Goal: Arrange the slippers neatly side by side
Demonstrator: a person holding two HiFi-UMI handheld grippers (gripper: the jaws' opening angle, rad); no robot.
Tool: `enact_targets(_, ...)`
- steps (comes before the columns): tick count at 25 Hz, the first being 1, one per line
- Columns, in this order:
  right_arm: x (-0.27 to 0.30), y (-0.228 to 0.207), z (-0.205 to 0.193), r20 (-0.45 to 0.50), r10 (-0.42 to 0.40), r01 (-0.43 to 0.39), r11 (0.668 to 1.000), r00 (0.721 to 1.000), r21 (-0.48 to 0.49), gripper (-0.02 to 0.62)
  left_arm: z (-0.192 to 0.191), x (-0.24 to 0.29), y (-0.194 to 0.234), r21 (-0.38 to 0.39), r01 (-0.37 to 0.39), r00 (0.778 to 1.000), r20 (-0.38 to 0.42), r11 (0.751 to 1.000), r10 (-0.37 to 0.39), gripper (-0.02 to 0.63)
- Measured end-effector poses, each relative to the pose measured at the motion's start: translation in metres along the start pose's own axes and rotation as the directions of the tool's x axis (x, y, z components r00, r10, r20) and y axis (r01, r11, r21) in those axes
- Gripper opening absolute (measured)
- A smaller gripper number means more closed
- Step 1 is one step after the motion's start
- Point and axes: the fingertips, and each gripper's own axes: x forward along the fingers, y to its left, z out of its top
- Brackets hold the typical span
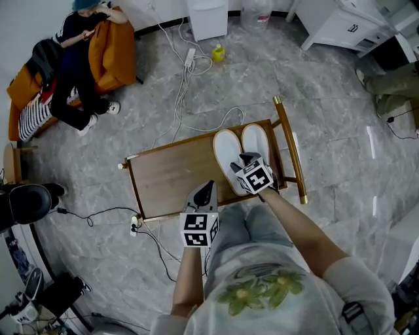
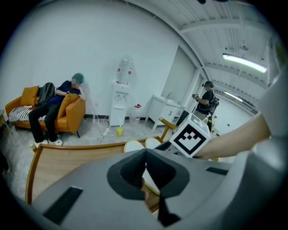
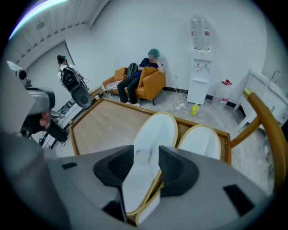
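Two white slippers with tan edging lie side by side at the right end of the wooden table point(image 1: 170, 176), toes pointing away from me: the left slipper point(image 1: 228, 157) point(image 3: 155, 134) and the right slipper point(image 1: 256, 144) point(image 3: 200, 141). My right gripper point(image 1: 247, 159) point(image 3: 146, 164) stands open at the heel of the left slipper, whose heel lies between the pads, which stand apart. My left gripper point(image 1: 207, 188) point(image 2: 145, 152) hovers over the table's near edge, shut with nothing in it. In the left gripper view the slippers' toes point(image 2: 139, 144) show past the right gripper's marker cube.
A gold handle rail point(image 1: 291, 147) runs along the table's right end. Cables point(image 1: 186, 72) trail across the grey floor beyond. A person sits on an orange sofa point(image 1: 111, 52) at the far left. A water dispenser point(image 1: 208, 16) and a white cabinet point(image 1: 340, 23) line the far wall.
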Motion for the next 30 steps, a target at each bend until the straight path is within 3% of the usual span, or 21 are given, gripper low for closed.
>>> enact_targets(5, -0.036, 0.003, 0.018, 0.11, 0.023, -0.032, 0.997, 0.994, 0.075, 0.199, 0.015, 0.001, -0.007, 0.024, 0.001, 1.0, 0.021, 1.0, -0.001, 0.015)
enact_targets(15, -0.118, 0.018, 0.017, 0.267, 0.064, -0.073, 0.997, 0.962, 0.025, 0.207, 0.033, -0.017, -0.052, 0.027, -0.013, 0.996, 0.087, 1.0, 0.01, 0.015)
enact_targets(19, -0.149, 0.042, 0.015, 0.337, 0.146, -0.128, 0.989, 0.93, -0.076, 0.207, 0.032, -0.029, -0.074, 0.013, -0.035, 0.993, 0.116, 0.999, 0.033, 0.015)
enact_targets(24, -0.189, 0.059, 0.008, 0.387, 0.197, -0.11, 0.965, 0.901, -0.237, 0.202, 0.042, -0.053, -0.103, 0.017, -0.071, 0.978, 0.197, 0.997, 0.066, 0.015)
enact_targets(30, -0.222, 0.059, 0.001, 0.437, 0.206, -0.099, 0.962, 0.875, -0.256, 0.178, 0.039, -0.071, -0.125, 0.014, -0.096, 0.968, 0.233, 0.995, 0.09, 0.015)
